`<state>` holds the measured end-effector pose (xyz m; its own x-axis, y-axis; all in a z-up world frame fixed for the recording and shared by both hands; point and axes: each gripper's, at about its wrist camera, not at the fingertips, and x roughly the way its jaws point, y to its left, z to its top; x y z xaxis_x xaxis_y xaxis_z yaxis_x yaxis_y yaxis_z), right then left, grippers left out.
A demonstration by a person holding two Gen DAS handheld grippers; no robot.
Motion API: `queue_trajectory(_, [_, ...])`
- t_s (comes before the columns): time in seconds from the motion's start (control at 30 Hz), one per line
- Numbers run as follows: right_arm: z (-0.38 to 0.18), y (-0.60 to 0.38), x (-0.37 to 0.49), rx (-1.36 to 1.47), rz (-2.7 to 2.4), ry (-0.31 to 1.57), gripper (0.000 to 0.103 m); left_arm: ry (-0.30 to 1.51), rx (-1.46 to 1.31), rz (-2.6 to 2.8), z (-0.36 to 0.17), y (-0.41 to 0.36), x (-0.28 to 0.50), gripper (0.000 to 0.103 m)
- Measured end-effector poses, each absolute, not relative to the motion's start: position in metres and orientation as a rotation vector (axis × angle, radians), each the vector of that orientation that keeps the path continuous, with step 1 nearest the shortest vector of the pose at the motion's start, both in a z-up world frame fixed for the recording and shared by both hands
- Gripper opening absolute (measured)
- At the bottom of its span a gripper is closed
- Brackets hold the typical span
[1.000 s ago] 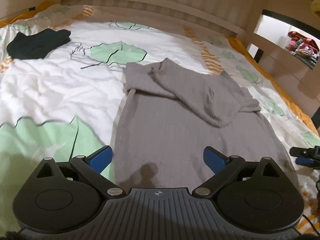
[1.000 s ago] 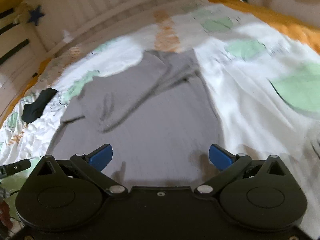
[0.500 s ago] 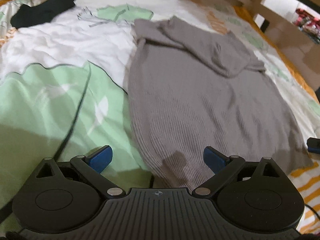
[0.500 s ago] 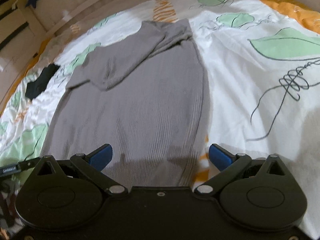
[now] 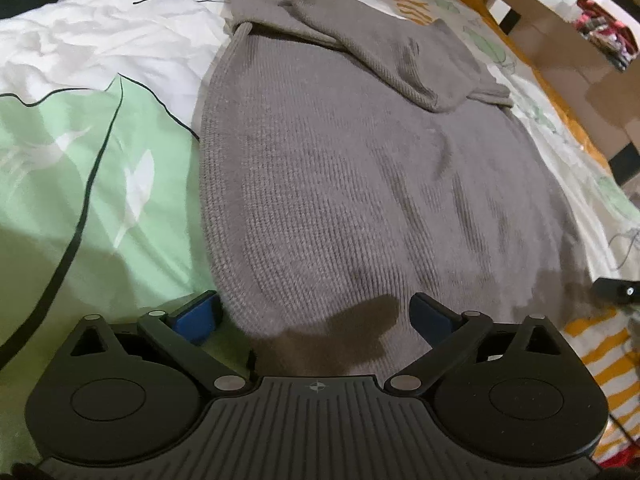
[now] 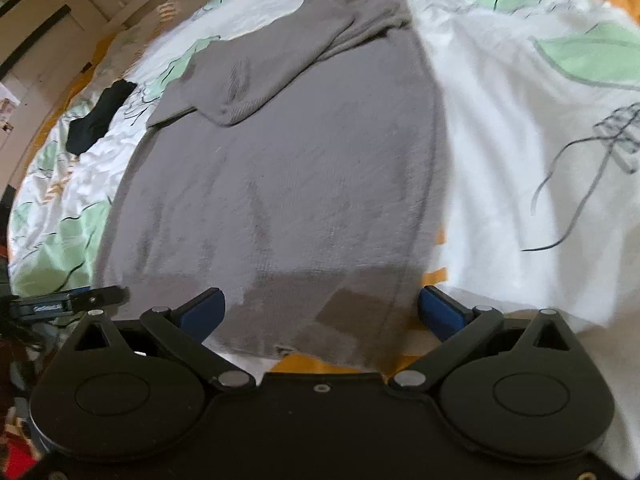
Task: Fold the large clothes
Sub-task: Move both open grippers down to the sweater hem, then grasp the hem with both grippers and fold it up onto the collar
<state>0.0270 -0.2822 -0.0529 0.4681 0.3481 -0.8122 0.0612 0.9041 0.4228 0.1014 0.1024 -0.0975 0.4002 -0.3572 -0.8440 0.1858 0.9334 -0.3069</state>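
Note:
A long grey knit garment (image 5: 360,184) lies flat along the bed, its sleeves folded across the far end. My left gripper (image 5: 314,314) stands open just over the hem's near left corner, blue pads either side of the cloth edge. In the right wrist view the same garment (image 6: 288,168) fills the middle. My right gripper (image 6: 320,308) is open at the hem's near right corner, where a small label shows at the edge. Neither gripper holds cloth. The right gripper's tip (image 5: 616,290) peeks in at the left view's right edge.
The bed wears a white duvet (image 5: 80,64) printed with green leaves and orange stripes. A black garment (image 6: 100,116) lies bunched at the far left of the bed. A wooden bed frame (image 5: 560,40) runs along the right side.
Both grippers have dropped and pulled back toward the near hem of the grey garment, which now looms larger in both views. Both remain open.

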Motion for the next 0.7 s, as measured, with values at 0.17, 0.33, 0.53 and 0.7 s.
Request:
queue_trajectory(0.17, [-0.06,-0.282,0.033,0.489,0.198,1.088,0.103,1.096,-0.172,-0.353,-0.095,0.102,0.101,0.1])
queue_trajectory(0.33, [-0.06,-0.283,0.029,0.476,0.161,1.093,0.059,1.088,-0.22,-0.347,-0.088,0.111,0.096,0.052])
queue_trajectory(0.53, [-0.056,-0.283,0.023,0.488,0.177,1.062,0.018,1.006,-0.33,-0.345,-0.076,0.126,0.091,0.008])
queue_trajectory(0.7, [-0.037,-0.309,0.013,0.644,0.229,0.915,0.017,0.902,-0.446,-0.356,-0.055,0.14,0.09,0.007])
